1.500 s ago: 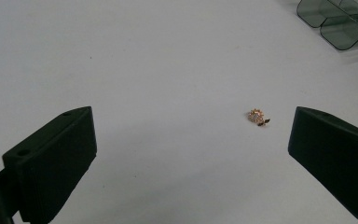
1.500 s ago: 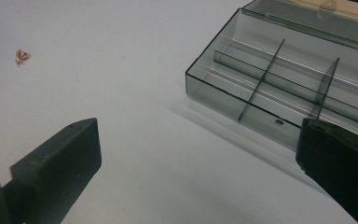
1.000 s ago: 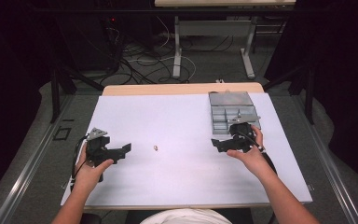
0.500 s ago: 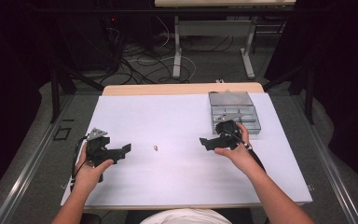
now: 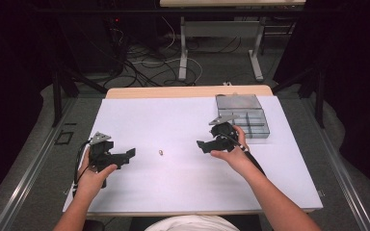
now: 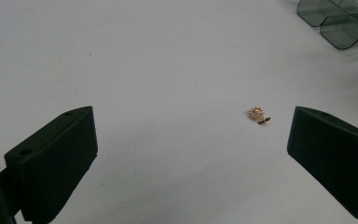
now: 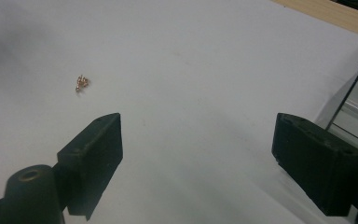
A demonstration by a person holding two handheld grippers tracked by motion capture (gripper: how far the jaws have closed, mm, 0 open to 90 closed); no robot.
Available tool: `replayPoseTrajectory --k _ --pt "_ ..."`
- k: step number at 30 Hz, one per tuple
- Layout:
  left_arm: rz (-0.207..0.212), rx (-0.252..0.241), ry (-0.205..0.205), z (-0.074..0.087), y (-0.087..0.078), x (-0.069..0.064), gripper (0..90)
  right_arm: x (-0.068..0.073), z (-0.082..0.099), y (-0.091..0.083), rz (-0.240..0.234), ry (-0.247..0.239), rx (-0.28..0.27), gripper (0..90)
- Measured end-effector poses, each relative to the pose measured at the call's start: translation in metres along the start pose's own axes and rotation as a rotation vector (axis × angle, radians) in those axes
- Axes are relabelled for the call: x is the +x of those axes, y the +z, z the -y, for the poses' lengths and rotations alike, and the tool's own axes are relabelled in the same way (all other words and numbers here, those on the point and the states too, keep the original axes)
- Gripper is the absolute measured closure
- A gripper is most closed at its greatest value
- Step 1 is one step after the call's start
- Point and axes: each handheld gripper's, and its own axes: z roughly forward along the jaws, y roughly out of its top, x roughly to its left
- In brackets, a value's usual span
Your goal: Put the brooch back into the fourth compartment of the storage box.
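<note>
Two grippers were over the white sheet. The right gripper had its jaws apart with nothing between them, though they had just been closing a little. Ahead of it and to its left lay a small gold trinket, perhaps an earring, well apart from it. Behind it sat the clear compartment box. The left gripper, jaws also spread and empty, faced the trinket from the other side.

right gripper moved left off the compartment box, jaws narrowing, empty
</note>
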Motion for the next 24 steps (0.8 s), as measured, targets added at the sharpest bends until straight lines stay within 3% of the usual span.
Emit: replayPoseTrajectory --k 9,24 --pt "0.001 0.0 0.0 0.0 0.0 0.0 1.6 0.012 -0.009 0.016 -0.031 -0.02 -0.001 17.4" --pt "0.0 0.014 0.008 0.0 -0.001 0.001 1.7 0.035 -0.021 0.04 -0.058 -0.038 0.049 19.5"
